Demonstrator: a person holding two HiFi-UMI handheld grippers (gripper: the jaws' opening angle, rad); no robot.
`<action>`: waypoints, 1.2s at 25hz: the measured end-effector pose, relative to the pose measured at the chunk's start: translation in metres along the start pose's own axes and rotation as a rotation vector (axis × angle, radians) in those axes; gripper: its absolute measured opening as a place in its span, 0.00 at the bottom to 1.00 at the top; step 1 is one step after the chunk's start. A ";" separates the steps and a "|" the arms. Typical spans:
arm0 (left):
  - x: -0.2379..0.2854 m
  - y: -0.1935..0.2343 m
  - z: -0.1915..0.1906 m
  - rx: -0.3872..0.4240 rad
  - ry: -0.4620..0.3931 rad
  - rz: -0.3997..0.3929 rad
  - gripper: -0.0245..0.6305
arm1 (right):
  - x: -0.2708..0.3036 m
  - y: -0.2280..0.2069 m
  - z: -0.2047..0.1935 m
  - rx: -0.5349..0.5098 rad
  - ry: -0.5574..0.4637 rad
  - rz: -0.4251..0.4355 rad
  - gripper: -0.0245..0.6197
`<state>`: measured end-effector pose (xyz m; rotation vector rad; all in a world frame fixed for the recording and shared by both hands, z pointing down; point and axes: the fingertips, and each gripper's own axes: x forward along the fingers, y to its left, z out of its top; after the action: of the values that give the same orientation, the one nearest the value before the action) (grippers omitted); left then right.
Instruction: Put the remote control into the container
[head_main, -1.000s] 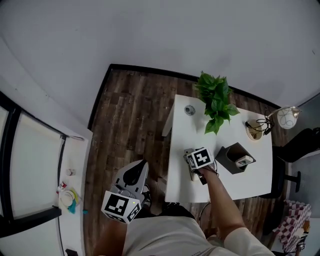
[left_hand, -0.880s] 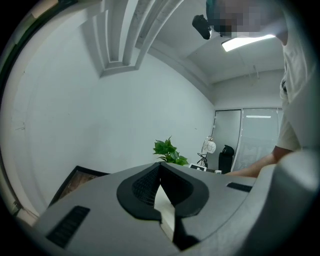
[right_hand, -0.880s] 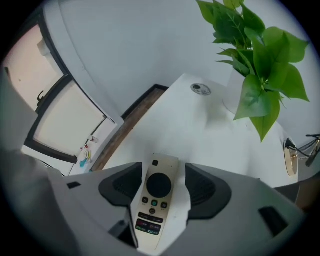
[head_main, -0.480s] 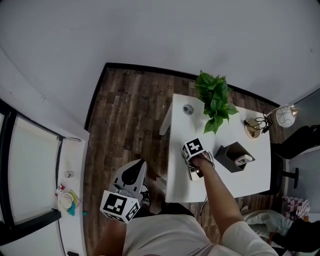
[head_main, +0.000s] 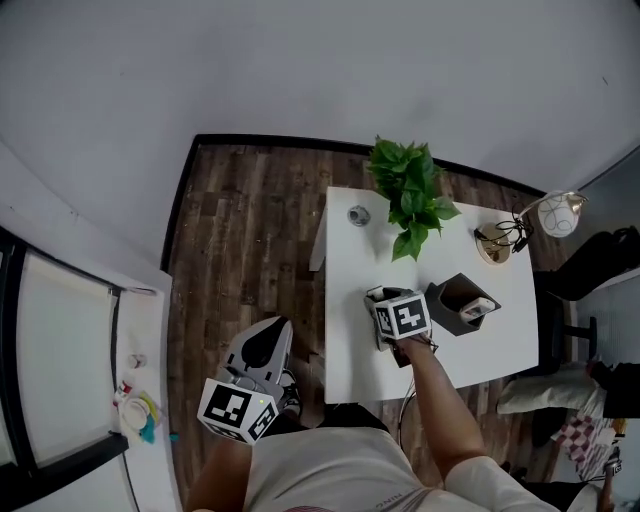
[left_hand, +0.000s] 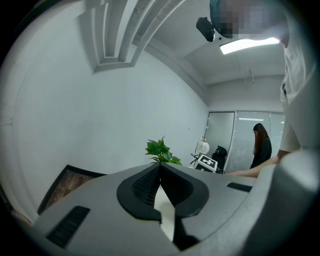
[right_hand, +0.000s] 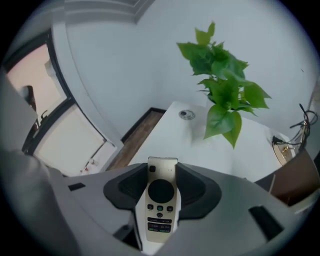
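Observation:
A slim white remote control (right_hand: 161, 200) with a round black pad lies lengthwise between the jaws of my right gripper (right_hand: 162, 169). The jaws are closing and their black pads touch both of its long sides. In the head view the right gripper (head_main: 384, 300) hovers over the white table (head_main: 350, 330), just left of the dark square container (head_main: 458, 300), which holds a small white item. The container's brown wall (right_hand: 300, 175) shows at the right edge of the right gripper view. My left gripper (head_main: 270, 335) hangs shut and empty over the wooden floor, its tips (left_hand: 160, 167) meeting.
A leafy potted plant (head_main: 405, 190) stands at the table's far side, with a small round object (head_main: 357, 215) to its left. A bowl with cables (head_main: 497, 245) and a lamp (head_main: 555, 213) sit at the far right. A person (left_hand: 261, 145) stands by the glass wall.
The right gripper moved a little forward over the table, then back toward me and nearer the container. The left gripper has stayed in place.

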<state>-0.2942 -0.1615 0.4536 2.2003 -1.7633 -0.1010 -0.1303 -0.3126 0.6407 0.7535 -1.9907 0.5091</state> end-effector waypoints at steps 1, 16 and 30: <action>0.002 -0.002 0.001 -0.001 0.000 -0.006 0.05 | -0.010 -0.002 0.003 0.027 -0.050 0.003 0.33; 0.052 -0.068 0.003 0.048 0.051 -0.184 0.05 | -0.172 -0.081 0.035 0.176 -0.694 -0.229 0.33; 0.073 -0.086 -0.006 0.073 0.108 -0.223 0.05 | -0.202 -0.163 0.028 0.235 -0.849 -0.406 0.33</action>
<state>-0.1943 -0.2142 0.4447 2.4000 -1.4836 0.0318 0.0432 -0.3871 0.4597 1.6869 -2.4470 0.1786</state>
